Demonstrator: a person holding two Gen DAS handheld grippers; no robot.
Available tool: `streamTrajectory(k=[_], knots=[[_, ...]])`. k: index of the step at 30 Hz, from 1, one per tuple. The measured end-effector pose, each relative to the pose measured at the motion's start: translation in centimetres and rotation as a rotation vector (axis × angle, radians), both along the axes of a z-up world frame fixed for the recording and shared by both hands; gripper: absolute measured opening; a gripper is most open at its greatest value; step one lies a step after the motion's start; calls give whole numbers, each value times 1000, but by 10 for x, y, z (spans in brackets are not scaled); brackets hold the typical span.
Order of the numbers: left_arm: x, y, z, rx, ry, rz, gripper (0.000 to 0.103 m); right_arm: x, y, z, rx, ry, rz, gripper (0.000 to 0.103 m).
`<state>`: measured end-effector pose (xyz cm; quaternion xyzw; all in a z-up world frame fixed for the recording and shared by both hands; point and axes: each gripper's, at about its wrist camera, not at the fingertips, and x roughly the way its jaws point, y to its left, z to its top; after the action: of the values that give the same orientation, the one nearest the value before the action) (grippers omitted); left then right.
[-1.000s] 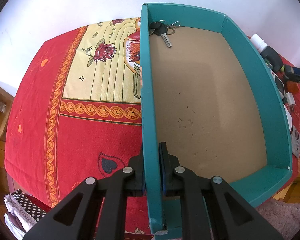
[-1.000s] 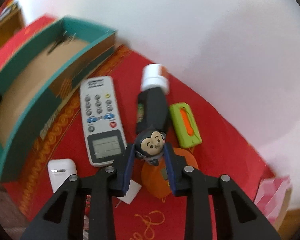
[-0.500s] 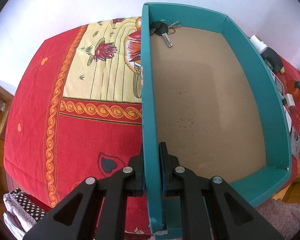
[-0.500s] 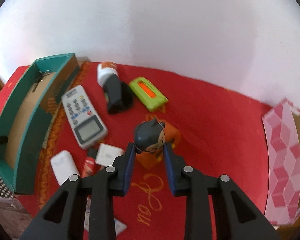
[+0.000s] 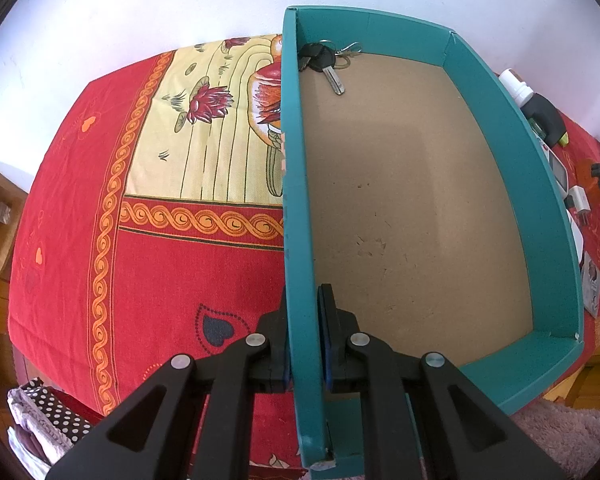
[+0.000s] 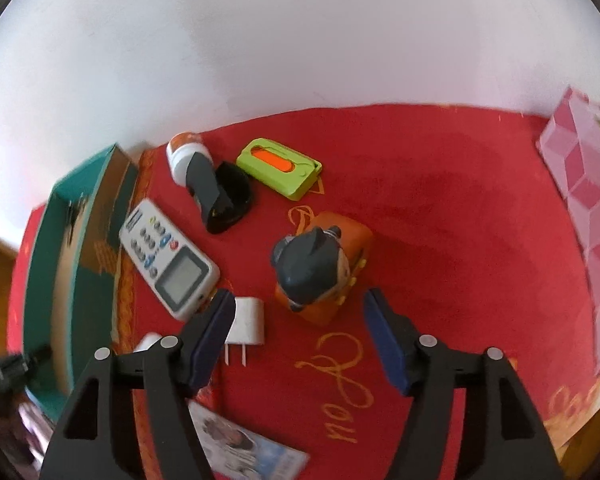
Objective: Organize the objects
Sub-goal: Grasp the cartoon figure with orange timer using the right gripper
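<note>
The right wrist view is smeared at its left side: the tray is soft-edged and what lies in its far corner cannot be made out. A printed card runs behind the right gripper, and its picture is too blurred to read. The pink box is cut by the frame edge. In the left wrist view the tray's right wall hides most of the remote.
</note>
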<state>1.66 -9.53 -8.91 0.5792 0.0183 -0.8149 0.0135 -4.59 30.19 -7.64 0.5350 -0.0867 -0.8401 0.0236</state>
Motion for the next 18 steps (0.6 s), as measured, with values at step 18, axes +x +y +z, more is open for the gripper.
streamTrajectory(k=[18], knots=[[0,2,1,-2,2,-3,9,-22,-1,-11,14,-47,-95,45]])
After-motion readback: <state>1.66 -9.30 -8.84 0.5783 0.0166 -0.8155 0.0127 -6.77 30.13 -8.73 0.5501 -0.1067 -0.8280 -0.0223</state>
